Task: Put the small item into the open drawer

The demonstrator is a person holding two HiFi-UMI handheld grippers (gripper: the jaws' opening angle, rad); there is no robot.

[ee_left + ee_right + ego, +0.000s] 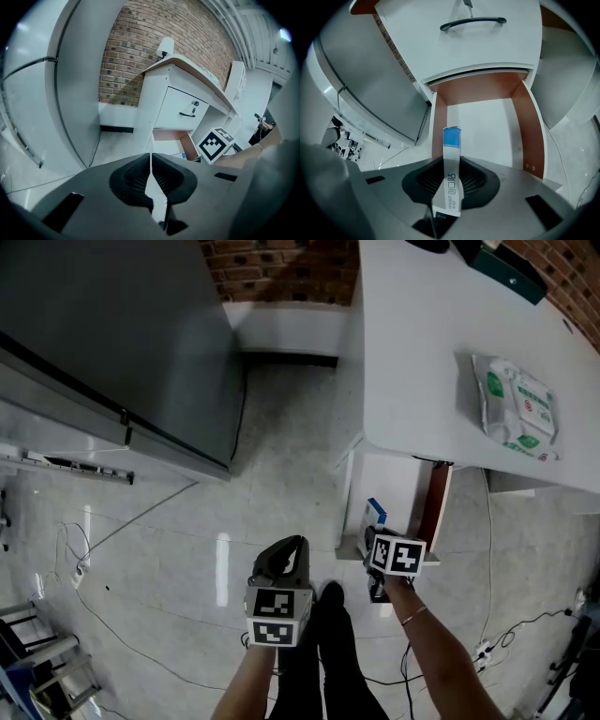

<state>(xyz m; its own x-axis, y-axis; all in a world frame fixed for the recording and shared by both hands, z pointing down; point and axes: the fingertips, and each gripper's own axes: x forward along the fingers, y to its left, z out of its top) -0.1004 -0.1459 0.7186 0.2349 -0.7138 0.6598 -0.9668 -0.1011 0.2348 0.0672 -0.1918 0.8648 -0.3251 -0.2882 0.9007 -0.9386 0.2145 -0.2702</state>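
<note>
Clamping a slim white cardboard box with a blue end (451,140) edge-on between the black ribbed pads of the right gripper (451,168), jaws clenched on its flat sides. Holding it right at the open front of the pulled-out white drawer with reddish-brown sides (487,117), close to that drawer's left wall, blue end pointing in. Hovering the left gripper (150,161) off to the left of the drawer over the pale tiled floor (169,531), jaws squeezed together on nothing.
</note>
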